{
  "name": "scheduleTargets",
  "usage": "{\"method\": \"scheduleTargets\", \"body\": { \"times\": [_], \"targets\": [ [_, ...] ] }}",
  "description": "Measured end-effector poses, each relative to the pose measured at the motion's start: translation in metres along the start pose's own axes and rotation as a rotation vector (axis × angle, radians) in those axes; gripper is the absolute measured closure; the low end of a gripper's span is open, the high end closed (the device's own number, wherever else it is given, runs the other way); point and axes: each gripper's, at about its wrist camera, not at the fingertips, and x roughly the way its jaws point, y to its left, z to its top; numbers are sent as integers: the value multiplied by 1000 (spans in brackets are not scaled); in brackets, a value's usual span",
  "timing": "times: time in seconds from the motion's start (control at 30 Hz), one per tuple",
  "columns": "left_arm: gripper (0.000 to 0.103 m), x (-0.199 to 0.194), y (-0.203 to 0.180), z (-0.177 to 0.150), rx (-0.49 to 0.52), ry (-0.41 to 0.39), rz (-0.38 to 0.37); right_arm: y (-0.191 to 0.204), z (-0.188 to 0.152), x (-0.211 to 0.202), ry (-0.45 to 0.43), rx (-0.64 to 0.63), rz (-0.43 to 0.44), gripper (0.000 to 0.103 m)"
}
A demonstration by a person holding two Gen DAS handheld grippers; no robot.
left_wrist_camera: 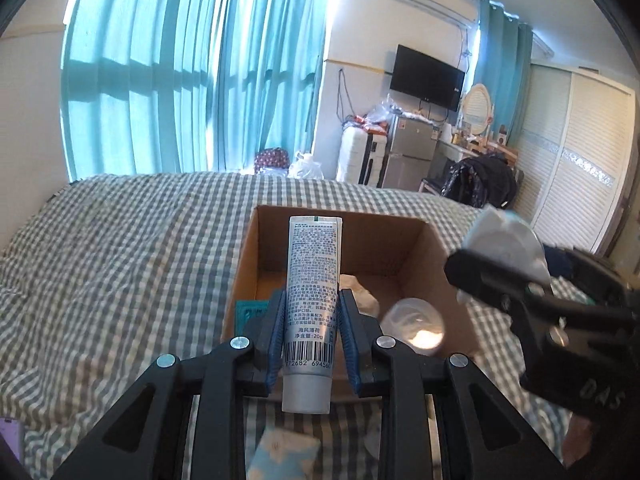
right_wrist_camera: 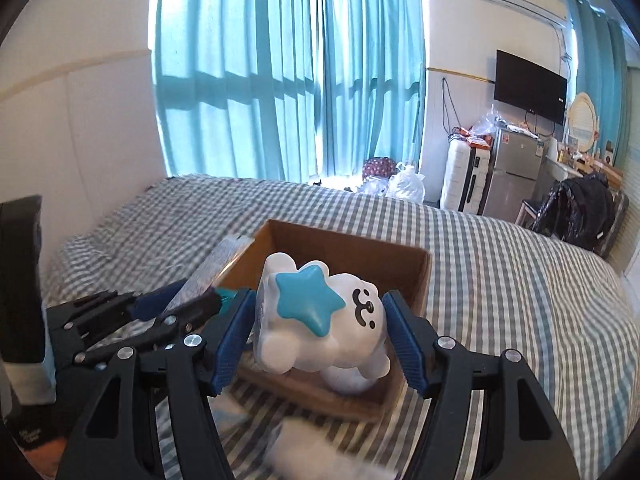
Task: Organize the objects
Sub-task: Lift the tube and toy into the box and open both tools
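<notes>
left wrist view: my left gripper [left_wrist_camera: 311,332] was clamped on a silver toothpaste tube [left_wrist_camera: 311,300], held upright above the near edge of the open cardboard box [left_wrist_camera: 436,264] on the checked bedspread [left_wrist_camera: 120,248]. a clear round container [left_wrist_camera: 414,326] lay inside the box.

right wrist view: my right gripper [right_wrist_camera: 320,334] pinched a white toy figure with a blue star [right_wrist_camera: 320,316] over the box's [right_wrist_camera: 344,246] near side.

A lived-in bedroom: a bed [left_wrist_camera: 120,248] under a checked sheet fills the near view, teal curtains [left_wrist_camera: 192,72] cover the far window, and at far right stand a wall television [left_wrist_camera: 426,77], small fridge [left_wrist_camera: 410,150], suitcase [left_wrist_camera: 354,156] and louvred wardrobe [left_wrist_camera: 576,168].
</notes>
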Motion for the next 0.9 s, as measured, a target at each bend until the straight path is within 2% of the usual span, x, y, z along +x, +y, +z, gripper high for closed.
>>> {"method": "scheduleTargets", "body": {
  "times": [0.27,0.47,0.57,0.6,0.63,0.67,0.83,0.9],
  "targets": [
    [77,54,4,-9,29,44,17,-24,7,71,9,27,-38,38],
    [76,70,-1,-20,44,56,24,-39,-3,103,42,67,-27,37],
    [71,71,-5,-24,52,69,27,-36,-7,99,30,49,-18,19],
    [60,69,-6,-24,55,70,25,-35,-5,95,16,47,-22,16],
    [45,67,-8,-24,55,70,30,-34,-5,89,6,48,-20,16],
    [39,63,-8,-22,51,63,37,-33,-5,83,-1,51,-18,15],
    [26,31,-12,-15,28,33,61,-35,-2,43,-20,72,-18,10],
    [22,12,-14,-14,26,19,70,-32,1,22,-30,71,-3,1]
  ]
}}
